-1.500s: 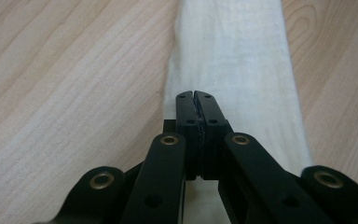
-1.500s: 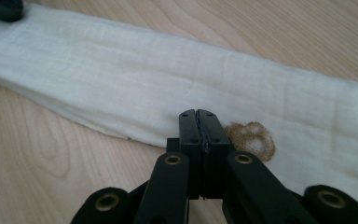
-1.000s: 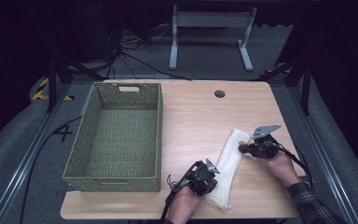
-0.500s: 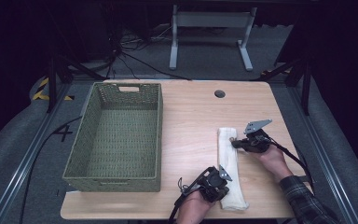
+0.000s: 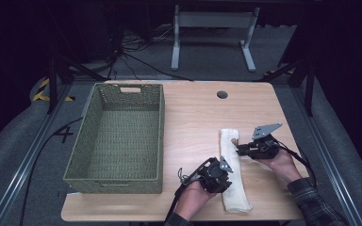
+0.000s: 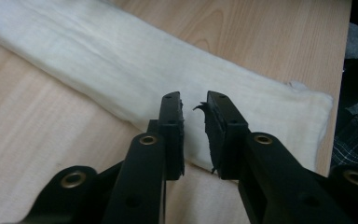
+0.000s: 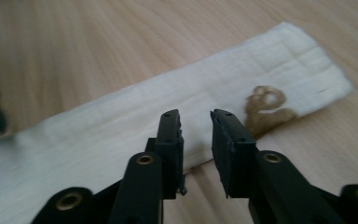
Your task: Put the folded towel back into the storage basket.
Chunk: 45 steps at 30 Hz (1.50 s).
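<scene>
At the left of the worktop (image 5: 188,113) stands a green woven basket (image 5: 118,136), empty and with its mouth up, a likely place for the folded cloth to go once it is ready. Right of it, toward the near edge, the left hand-held gripper (image 5: 220,175) sits at the near half of the cloth (image 5: 231,169), a cream strip folded long and narrow that lies flat on the wood, running from the near edge away toward the middle. Its jaws have just been opening; in the left gripper view they stand slightly parted over the cloth's edge with nothing pinched between them, so the fold appears to have been let go to rest in place. Farther right, the right hand-held gripper (image 5: 238,149) hovers at the far half of the strip, beside a small brown mark (image 7: 266,110) near the cloth's end. Its jaws have likewise just been opening and stand apart above the fabric, released. Both hands seem placed at opposite ends so the strip stays straight as it settles.
</scene>
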{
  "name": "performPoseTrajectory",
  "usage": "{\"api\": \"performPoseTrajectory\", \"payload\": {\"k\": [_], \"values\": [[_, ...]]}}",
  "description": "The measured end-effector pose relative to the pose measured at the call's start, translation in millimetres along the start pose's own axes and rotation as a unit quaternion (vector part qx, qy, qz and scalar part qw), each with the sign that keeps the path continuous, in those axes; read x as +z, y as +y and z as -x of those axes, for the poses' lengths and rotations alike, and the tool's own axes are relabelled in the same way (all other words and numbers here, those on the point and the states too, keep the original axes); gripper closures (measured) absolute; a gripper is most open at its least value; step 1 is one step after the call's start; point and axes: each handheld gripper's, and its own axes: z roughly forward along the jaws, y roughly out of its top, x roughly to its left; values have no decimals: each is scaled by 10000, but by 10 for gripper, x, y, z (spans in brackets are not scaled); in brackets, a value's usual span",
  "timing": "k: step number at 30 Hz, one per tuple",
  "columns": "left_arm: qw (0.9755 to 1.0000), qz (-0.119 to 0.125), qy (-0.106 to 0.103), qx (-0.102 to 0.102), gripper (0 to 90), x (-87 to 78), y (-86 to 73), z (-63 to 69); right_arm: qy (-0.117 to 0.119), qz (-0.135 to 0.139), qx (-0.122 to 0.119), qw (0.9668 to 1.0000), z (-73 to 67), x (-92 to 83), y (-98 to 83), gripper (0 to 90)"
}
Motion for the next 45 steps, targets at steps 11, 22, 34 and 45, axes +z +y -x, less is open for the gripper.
{"api": "performPoseTrajectory", "payload": {"k": [11,22,34,45], "values": [[9990,-45,415,135,472,-110,10,-340,473,83,-458,9978,-478,-121,-77,387],[9992,30,368,137,388,-76,-91,-389,842,-88,-939,9920,-831,-15,-209,206],[9993,46,356,132,372,-64,-103,-393,895,-260,-1349,9865,-893,176,-243,157],[9994,-5,320,165,373,-60,-107,-398,851,-296,-1444,9854,-898,167,-256,258]]}}
